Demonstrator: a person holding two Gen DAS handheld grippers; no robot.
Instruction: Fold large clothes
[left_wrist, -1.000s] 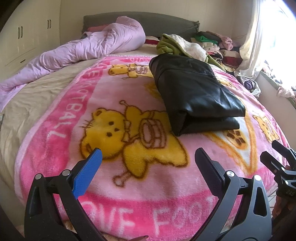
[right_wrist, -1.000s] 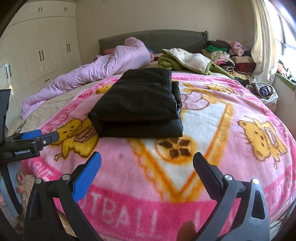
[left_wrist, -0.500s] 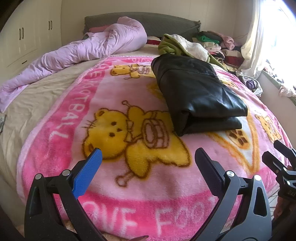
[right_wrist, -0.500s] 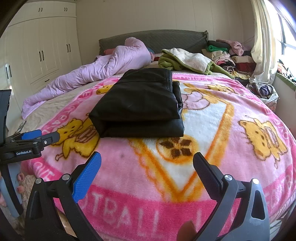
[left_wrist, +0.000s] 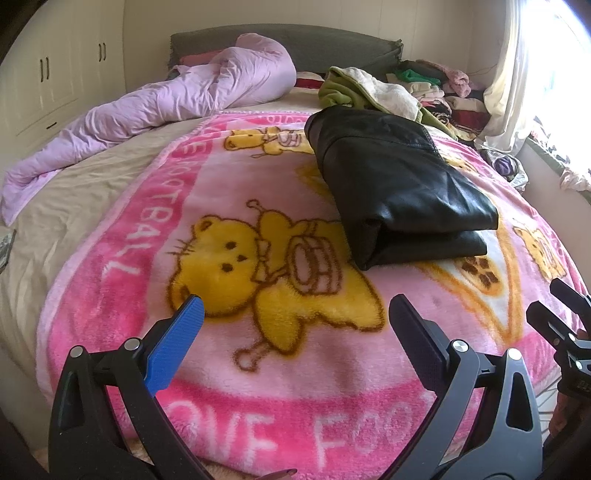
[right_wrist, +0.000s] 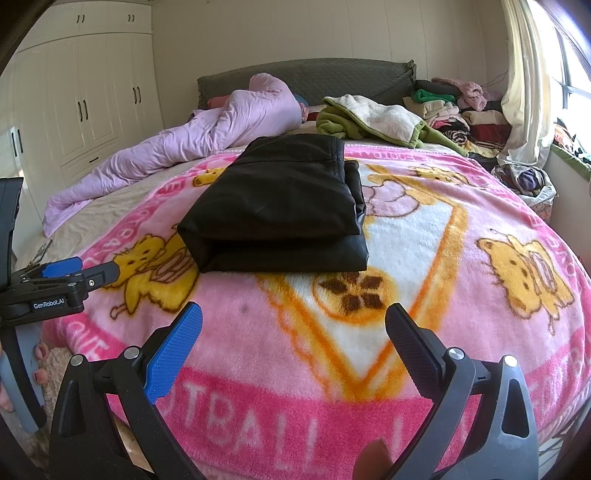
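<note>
A pink fleece blanket (left_wrist: 280, 373) printed with yellow bears and white lettering covers most of the bed (left_wrist: 74, 206), whose beige sheet shows bare on the left side. A crumpled lilac duvet (left_wrist: 173, 107) runs along that side up to the dark grey headboard (right_wrist: 332, 75). An olive and cream garment (right_wrist: 373, 118) lies near the headboard, and stacks of folded clothes (right_wrist: 454, 107) sit in the far right corner beside a pale curtain (right_wrist: 524, 85) at a bright window. White wardrobe doors (right_wrist: 88, 96) line the left wall. The black leather-like garment (right_wrist: 280, 206) lies folded into a thick rectangle on the middle of the blanket, touched by neither tool. The left hand-held gripper (left_wrist: 295, 321) and the right hand-held gripper (right_wrist: 293, 328) both hover over the near end of the blanket with fingers spread wide apart, holding nothing. Compared with a second ago, the left view has drifted slightly so the garment sits a little lower and further right; the right view is almost unchanged.
</note>
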